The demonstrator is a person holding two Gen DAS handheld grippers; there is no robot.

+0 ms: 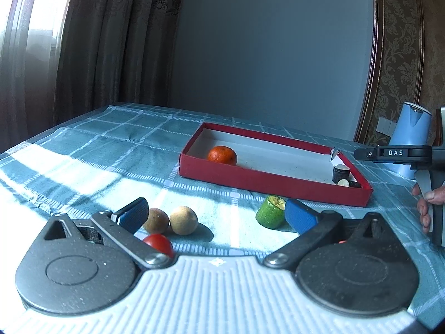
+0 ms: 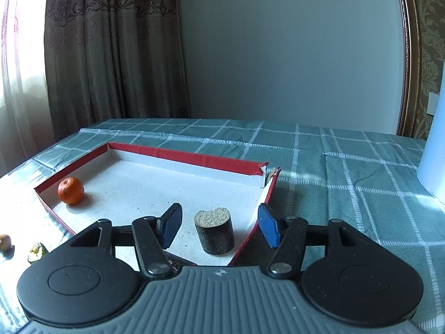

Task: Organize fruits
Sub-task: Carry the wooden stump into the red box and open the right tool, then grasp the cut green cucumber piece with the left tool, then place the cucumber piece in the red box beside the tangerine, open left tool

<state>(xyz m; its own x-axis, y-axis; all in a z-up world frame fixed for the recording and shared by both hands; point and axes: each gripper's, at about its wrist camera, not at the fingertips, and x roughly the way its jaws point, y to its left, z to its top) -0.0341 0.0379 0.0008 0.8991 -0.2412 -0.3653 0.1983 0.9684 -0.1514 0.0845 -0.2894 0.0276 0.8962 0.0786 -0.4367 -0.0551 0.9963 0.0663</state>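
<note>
Fruits split between tablecloth and red box, both grippers empty.

Nearest the wide-open left gripper lie a tomato, two tan fruits and a green cut piece on the checked tablecloth. The right gripper stands parted around, not touching, a dark upright chunk in the red box; farther in sits an orange.

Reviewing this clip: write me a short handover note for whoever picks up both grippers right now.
Left gripper: open, empty, low over the loose pieces on the tablecloth.
Right gripper: open, empty, the dark cut piece standing free between its fingers in the red box.
Done: orange in the box's far-left part; dark piece plus another cut piece at its near-right corner.
Left: two brown round fruits, red tomato, green cut piece outside the box.
</note>
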